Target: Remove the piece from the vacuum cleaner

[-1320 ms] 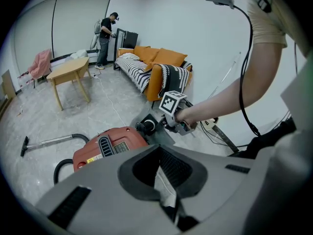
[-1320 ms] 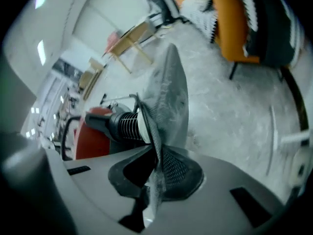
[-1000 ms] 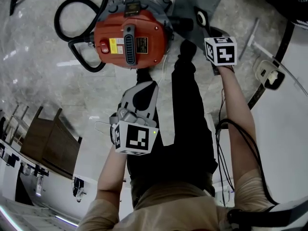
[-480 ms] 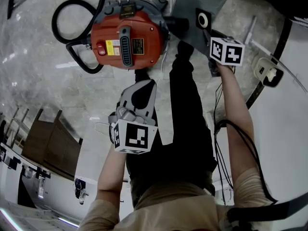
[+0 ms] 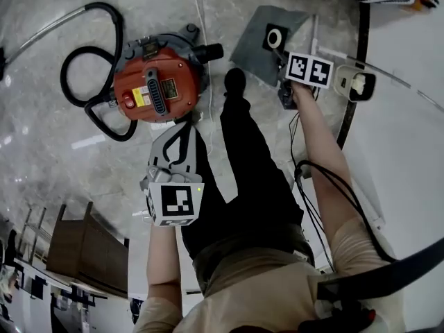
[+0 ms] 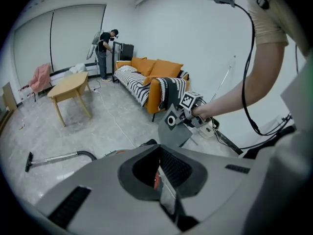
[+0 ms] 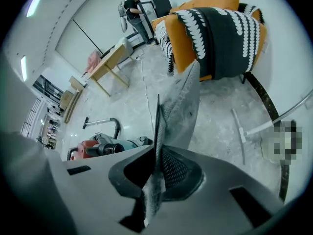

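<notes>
head view, upper left: red vacuum cleaner (image 5: 156,89) stands on the floor (image 5: 55,151) | centre left: left gripper (image 5: 182,134), jaws pressed together, nothing between them | upper right: right gripper (image 7: 155,177), jaws clenched on the edge of the flat grey piece (image 5: 255,47), which is apart from the vacuum cleaner

Orange sofa (image 6: 157,68), wooden table (image 6: 68,87), marble floor (image 6: 112,126).

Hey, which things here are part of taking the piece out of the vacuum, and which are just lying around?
Job: vacuum cleaner, dust bag, right claw gripping it.
Lying about: sofa, wooden table.
</notes>
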The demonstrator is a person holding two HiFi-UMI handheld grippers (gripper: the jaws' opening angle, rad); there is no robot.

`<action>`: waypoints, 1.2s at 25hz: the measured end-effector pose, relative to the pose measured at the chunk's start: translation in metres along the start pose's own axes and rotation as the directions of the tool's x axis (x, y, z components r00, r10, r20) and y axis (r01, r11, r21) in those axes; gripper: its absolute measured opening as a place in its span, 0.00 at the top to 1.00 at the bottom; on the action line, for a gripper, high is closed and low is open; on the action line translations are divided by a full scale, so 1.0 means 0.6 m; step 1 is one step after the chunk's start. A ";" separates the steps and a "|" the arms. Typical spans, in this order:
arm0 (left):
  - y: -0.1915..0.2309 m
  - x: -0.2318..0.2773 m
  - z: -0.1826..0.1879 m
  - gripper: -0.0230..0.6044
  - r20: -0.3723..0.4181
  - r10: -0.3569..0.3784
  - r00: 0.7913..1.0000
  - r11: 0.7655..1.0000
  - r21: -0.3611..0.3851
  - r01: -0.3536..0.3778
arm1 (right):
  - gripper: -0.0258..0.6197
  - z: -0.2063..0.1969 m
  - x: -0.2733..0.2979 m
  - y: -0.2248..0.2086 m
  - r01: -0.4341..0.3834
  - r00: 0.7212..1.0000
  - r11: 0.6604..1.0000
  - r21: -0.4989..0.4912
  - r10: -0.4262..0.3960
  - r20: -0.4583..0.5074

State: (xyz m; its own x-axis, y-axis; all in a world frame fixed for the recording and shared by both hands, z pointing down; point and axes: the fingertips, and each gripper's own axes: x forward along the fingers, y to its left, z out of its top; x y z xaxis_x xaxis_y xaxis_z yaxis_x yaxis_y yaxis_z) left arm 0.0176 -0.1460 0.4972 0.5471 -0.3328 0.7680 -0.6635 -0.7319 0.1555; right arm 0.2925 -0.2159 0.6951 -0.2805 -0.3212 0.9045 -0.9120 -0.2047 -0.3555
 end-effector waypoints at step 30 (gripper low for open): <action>0.021 -0.241 0.194 0.97 0.090 0.056 0.994 0.968 0.239 -0.076 | 0.92 0.040 -0.381 0.063 0.045 0.979 0.998 0.036 -0.051 0.198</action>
State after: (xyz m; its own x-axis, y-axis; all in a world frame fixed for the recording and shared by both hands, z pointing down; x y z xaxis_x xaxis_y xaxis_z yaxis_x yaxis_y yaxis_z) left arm -0.0102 -0.1761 0.3159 0.5530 -0.4249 0.7167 -0.5616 -0.8255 -0.0561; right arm 0.3293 -0.1726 0.4689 -0.1687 -0.4866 0.8572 -0.9122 -0.2523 -0.3228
